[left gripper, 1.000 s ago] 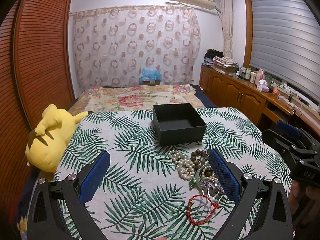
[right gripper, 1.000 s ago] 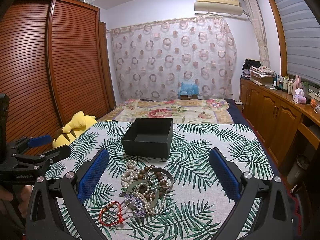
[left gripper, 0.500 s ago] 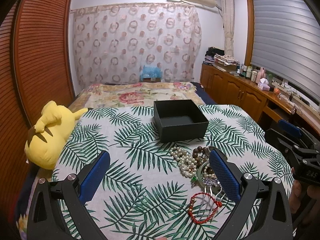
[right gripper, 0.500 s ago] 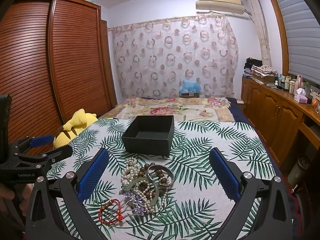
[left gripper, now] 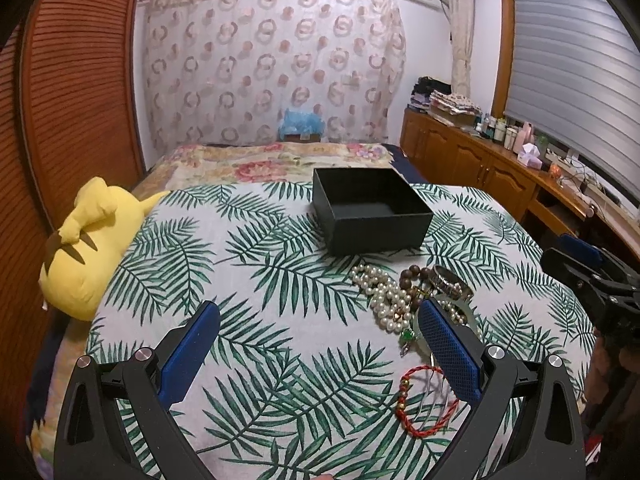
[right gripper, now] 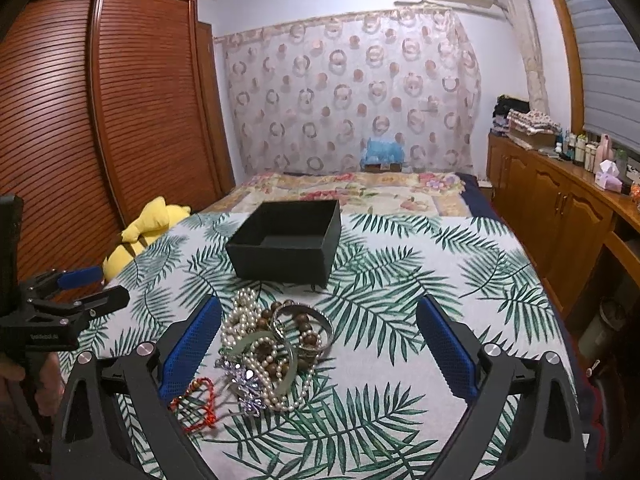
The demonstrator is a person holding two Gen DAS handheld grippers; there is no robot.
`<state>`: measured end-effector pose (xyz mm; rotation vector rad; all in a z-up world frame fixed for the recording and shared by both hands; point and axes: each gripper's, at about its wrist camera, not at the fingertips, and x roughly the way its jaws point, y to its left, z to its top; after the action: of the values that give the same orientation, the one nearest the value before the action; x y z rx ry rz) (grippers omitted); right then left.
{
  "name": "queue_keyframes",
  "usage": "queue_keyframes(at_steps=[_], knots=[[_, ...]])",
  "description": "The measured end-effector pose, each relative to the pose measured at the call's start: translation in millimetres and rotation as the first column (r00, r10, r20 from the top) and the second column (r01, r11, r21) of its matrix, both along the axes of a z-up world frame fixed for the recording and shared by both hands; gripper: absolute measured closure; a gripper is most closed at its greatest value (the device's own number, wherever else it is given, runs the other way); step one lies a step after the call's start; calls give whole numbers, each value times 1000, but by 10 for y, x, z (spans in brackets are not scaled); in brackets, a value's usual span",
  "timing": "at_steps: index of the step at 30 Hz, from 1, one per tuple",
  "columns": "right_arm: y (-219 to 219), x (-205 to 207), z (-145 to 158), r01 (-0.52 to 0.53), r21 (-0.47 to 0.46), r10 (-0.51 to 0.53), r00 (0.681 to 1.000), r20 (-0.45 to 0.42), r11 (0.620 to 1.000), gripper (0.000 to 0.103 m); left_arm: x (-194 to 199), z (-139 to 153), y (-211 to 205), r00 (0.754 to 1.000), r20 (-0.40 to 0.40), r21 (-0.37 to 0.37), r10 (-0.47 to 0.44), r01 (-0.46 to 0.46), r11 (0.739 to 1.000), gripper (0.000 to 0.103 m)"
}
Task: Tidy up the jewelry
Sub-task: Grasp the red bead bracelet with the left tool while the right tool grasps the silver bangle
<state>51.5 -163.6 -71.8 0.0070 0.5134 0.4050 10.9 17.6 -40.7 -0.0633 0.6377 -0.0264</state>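
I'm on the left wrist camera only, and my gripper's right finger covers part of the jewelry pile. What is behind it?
Observer: A pale green bangle lies across the pearls, with a purple sparkly ornament at its near edge.
Operator: I only see the right gripper from the side. Is it open?
Observer: Yes. The right gripper is wide open and holds nothing. The pile sits between its fingers, nearer the left one.
Operator: Is the silver bangle lying clear of the rest?
Observer: No. The silver bangle overlaps the brown beads.
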Motion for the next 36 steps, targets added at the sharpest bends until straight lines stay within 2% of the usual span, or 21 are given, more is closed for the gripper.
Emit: queue_keyframes(at_steps=[6, 12, 17, 24, 27, 28, 30, 34, 36], knots=[[53, 232, -206, -55, -23, 53, 994, -91, 998, 12, 52, -125, 7, 999, -38, -3, -28, 28, 1000, 7], [165, 561, -422, -123, -13, 117, 971, -206, 992, 18, 99, -235, 24, 996, -74, -16, -50, 49, 999, 7], [251, 824, -567, -150, -4, 143, 949, -280, 989, 19, 134, -337, 33, 993, -103, -22, -63, 61, 998, 7], [344, 980, -719, -186, 4, 176, 919, -352, 982, 19, 177, -505, -1, 983, -151, -45, -106, 100, 994, 7], [366, 1000, -749, -192, 0, 179, 918, -355, 981, 26, 158, -559, -51, 977, -165, -53, -138, 131, 990, 7], [355, 1001, -750, -200, 17, 193, 913, -359, 980, 34, 153, -576, -76, 973, -171, -58, -154, 146, 988, 8], [332, 997, -737, -212, 44, 213, 908, -361, 976, 40, 143, -597, -125, 967, -180, -70, -183, 173, 982, 18], [319, 966, -703, -216, 12, 207, 917, -341, 976, 40, 115, -627, -225, 952, -195, -85, -235, 222, 971, 33], [320, 969, -697, -214, 9, 204, 918, -339, 977, 40, 110, -641, -263, 944, -204, -100, -261, 245, 964, 44]])
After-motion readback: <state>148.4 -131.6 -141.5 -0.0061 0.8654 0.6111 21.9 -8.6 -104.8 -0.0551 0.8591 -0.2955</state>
